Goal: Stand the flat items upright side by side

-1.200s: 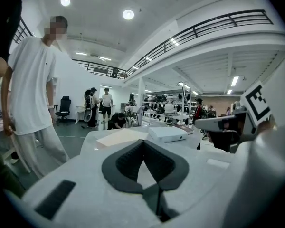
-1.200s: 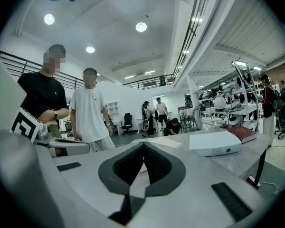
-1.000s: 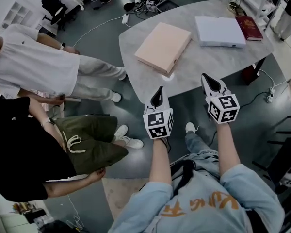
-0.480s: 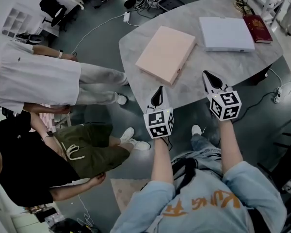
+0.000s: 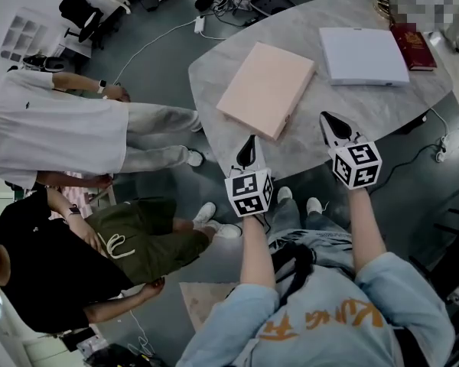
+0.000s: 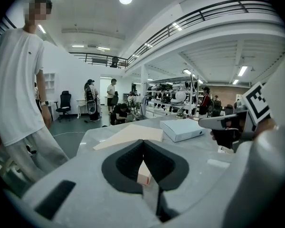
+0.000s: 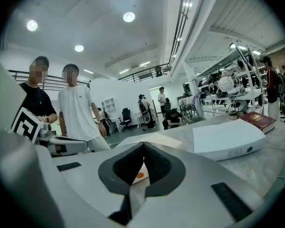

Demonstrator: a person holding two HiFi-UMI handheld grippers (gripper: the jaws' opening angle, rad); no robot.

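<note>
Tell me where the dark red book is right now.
In the head view the dark red book lies flat at the table's far right edge, just right of the white box, beyond the right tongs.

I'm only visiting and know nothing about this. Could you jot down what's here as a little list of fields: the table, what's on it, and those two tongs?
table: grey, rounded
on it: pink box, white box, dark red book
how they lie: all flat, none upright yet
left tongs: shut, empty, at the table's near edge in front of the pink box
right tongs: shut, empty, in front of the white box
onlookers: two people standing left of the table
</note>
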